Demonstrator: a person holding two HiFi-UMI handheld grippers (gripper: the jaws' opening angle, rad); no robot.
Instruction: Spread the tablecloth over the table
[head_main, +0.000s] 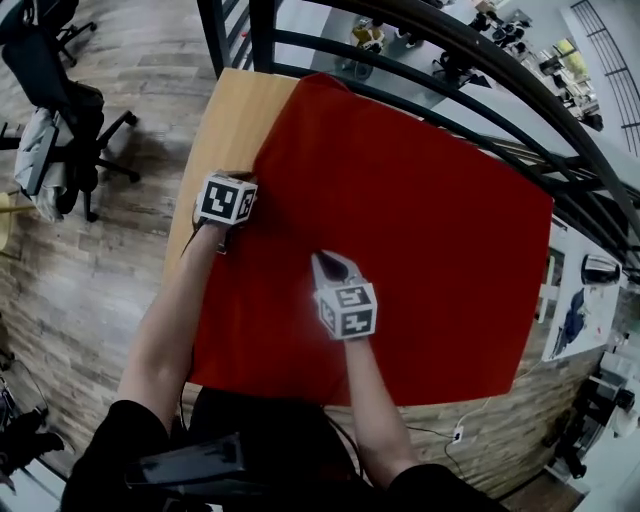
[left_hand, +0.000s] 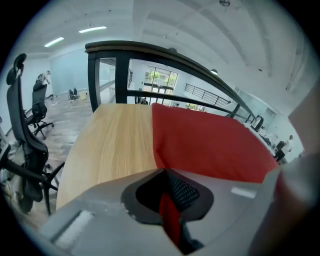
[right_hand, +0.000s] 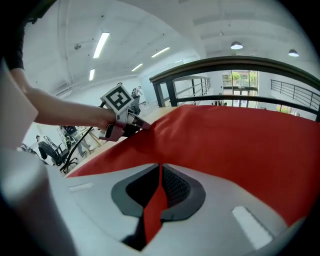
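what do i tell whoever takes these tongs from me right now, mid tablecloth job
Left tongs: shut on the left edge of the red tablecloth.
Right tongs: shut on a fold of the same cloth, nearer the person.
Where things are: the cloth lies over most of the table. A strip of bare wood shows along the table's left side in the head view.
Done: the cloth is on the table and mostly opened out.
Left: probably draw the cloth over the bare strip, lay it flat, then let go with both tongs.

Wood-plank floor (head_main: 100, 280), black office chair (head_main: 45, 65), dark metal railing (left_hand: 121, 80); white ceiling (right_hand: 165, 25), long strip lights (right_hand: 101, 44)
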